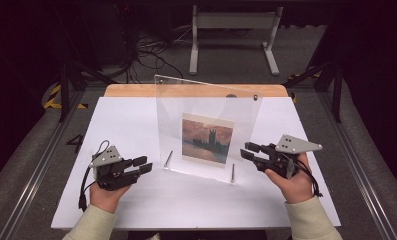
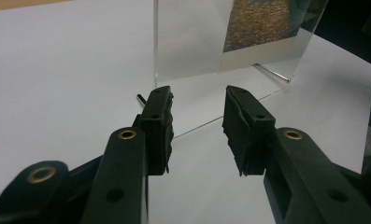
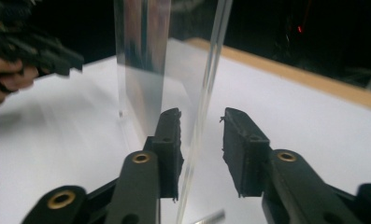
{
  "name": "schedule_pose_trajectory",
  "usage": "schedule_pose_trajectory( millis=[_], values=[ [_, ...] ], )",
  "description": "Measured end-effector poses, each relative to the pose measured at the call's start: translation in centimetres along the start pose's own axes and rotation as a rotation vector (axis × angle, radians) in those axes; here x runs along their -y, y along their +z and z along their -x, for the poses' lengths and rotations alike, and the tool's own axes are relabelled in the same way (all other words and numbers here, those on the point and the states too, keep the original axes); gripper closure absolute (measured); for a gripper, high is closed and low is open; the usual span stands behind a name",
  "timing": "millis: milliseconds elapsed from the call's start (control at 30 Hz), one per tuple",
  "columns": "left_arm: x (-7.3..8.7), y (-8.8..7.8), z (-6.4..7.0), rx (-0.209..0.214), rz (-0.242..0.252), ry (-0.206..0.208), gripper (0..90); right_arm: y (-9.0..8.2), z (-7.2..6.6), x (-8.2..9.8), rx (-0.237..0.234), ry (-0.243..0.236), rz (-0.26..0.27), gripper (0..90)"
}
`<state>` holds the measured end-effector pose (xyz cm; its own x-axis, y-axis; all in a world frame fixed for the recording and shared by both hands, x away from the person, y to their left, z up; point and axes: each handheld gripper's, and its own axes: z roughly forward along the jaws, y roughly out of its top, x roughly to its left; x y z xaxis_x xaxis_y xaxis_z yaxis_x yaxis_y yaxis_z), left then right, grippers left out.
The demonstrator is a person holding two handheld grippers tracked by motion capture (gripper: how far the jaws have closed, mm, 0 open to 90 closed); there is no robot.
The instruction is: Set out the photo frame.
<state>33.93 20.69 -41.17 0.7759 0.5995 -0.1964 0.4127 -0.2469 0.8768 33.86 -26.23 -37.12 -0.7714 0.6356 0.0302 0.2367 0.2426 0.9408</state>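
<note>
On the white table top (image 1: 136, 125), the left gripper (image 1: 147, 164) lies low in the person's left hand (image 1: 102, 195), its jaws apart with nothing between them, aimed at the lower left corner of the clear acrylic picture frame (image 1: 206, 125). That frame stands upright near the table's middle, tilted a little, holding a small print of dark towers against an orange sky (image 1: 207, 138). A thin metal pin (image 1: 168, 159) juts from the frame's foot on the left, lying between the left gripper and the panel; a second pin (image 1: 232, 172) sticks out at the right foot, just beside the right gripper (image 1: 246, 150). The right gripper, held in the person's right hand (image 1: 293, 182), has its jaws apart around the frame's right edge.

The left gripper view looks between its own gripper's jaws (image 2: 197, 126) at the panel's bottom edge, with the print's speckled surface up close and a pin beyond. The right gripper view shows the frame's edge (image 3: 206, 93) standing between its gripper's pads (image 3: 201, 144) without either pad pressing on it, and the left gripper (image 3: 33, 49) far off.

Beyond the table, a pale metal stand (image 1: 233, 35) and loose black cables (image 1: 146, 50) sit on the floor.
</note>
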Motion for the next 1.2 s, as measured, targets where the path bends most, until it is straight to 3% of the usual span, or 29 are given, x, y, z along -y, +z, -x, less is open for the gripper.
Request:
schedule_pose_trajectory(
  millis=[167,267,333,500,667,1000,1067,1200],
  values=[
    [0.0,-0.1,0.1,-0.004,-0.005,0.012,61.9,-1.4,-2.2,1.9,0.003,0.012,-0.087,89.8],
    [0.0,-0.1,-0.1,-0.006,-0.005,0.011,61.3,-0.8,-3.2,3.2,-0.040,-0.018,-0.184,90.0],
    [0.0,0.0,0.0,-0.001,-0.004,0.005,61.2,-0.6,-3.3,3.5,-0.046,-0.023,-0.198,90.0],
    [0.0,0.3,0.1,-0.004,-0.017,0.023,61.1,2.1,-3.3,6.1,-0.060,-0.031,-0.310,90.0],
    [0.1,0.4,0.0,-0.006,-0.024,0.019,60.8,3.3,-3.2,7.4,-0.067,-0.037,-0.385,90.0],
    [0.1,0.5,0.2,-0.004,-0.027,0.018,59.9,4.1,-2.9,7.6,-0.010,-0.054,-0.395,90.0],
    [0.1,0.5,0.2,-0.006,-0.024,0.022,59.8,4.1,-2.7,7.6,0.038,-0.070,-0.399,90.0],
    [0.1,0.5,0.1,-0.005,-0.029,0.021,59.8,4.4,-1.6,7.4,0.059,-0.044,-0.393,90.0]
  ],
)
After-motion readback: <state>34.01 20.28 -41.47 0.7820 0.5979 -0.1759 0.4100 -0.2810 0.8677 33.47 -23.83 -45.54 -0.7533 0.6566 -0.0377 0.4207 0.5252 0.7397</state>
